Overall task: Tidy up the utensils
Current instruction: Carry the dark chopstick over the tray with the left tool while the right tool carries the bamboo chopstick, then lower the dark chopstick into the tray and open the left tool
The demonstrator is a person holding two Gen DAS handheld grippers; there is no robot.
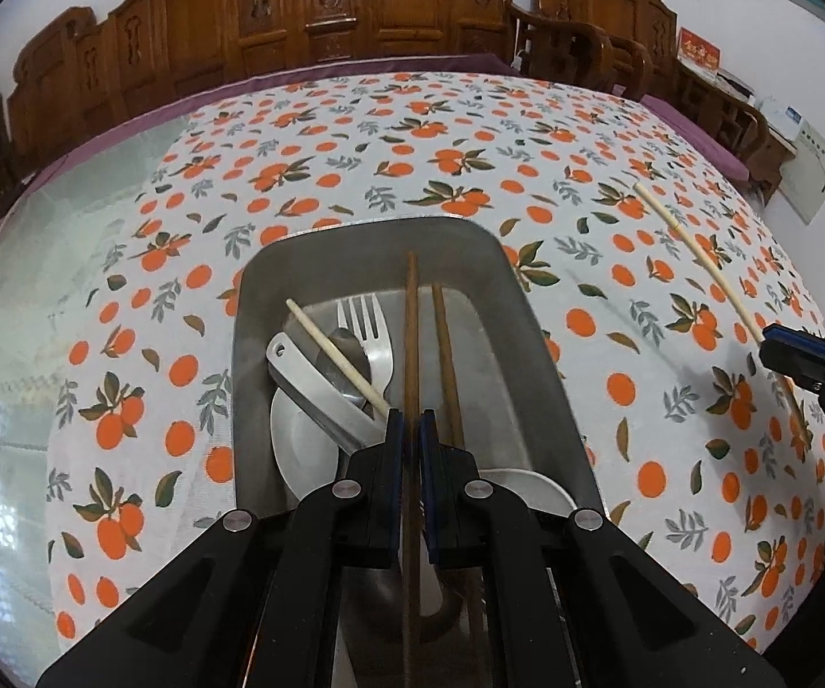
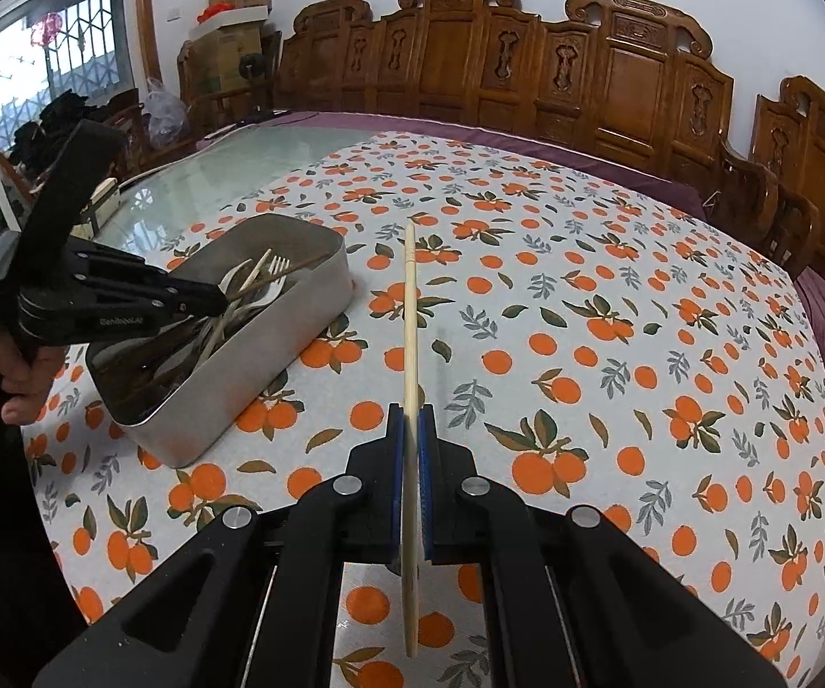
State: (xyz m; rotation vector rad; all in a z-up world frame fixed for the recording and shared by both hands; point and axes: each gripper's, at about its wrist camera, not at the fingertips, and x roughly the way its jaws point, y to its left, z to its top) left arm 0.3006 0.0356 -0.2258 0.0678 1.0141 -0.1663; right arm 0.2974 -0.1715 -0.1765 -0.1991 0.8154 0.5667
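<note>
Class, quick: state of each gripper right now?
Left gripper: closed on a dark brown chopstick, over the metal tray.
Right gripper: closed on a pale chopstick, above the tablecloth.

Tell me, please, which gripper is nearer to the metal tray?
Left. The left gripper is over the metal tray, shut on a brown chopstick. The right gripper is off to the tray's side, gripping a pale chopstick.
</note>
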